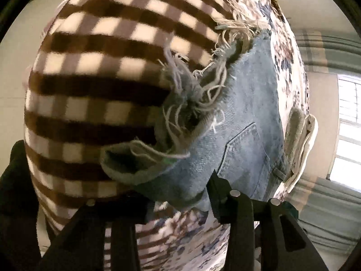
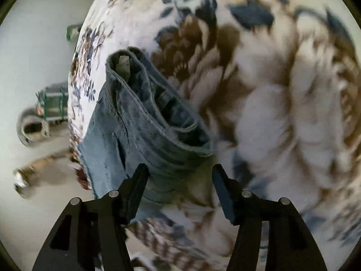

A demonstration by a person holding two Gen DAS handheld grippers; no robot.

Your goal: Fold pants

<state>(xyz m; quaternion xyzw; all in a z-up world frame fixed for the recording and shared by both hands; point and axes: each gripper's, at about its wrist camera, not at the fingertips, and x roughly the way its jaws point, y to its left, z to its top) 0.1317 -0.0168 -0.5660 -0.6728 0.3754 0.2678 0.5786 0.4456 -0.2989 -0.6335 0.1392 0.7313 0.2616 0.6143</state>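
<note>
Light-blue denim pants (image 1: 246, 122) with frayed white hems lay bunched on the floral bedspread (image 2: 282, 113), beside a brown-and-cream checked blanket (image 1: 101, 79). Left gripper (image 1: 180, 194): jaws apparently clamped on a hem fold, likely to carry it over the seat. Right gripper (image 2: 180, 174): jaws wide, holding nothing, straddling the waistband end, probably lining up a grasp.

Floral bedspread (image 2: 282, 113) blurred — left claw's (image 1: 180, 194) tips denim-hidden

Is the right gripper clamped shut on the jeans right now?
No, the right gripper stands open, its fingers apart over the waistband end of the jeans.
</note>
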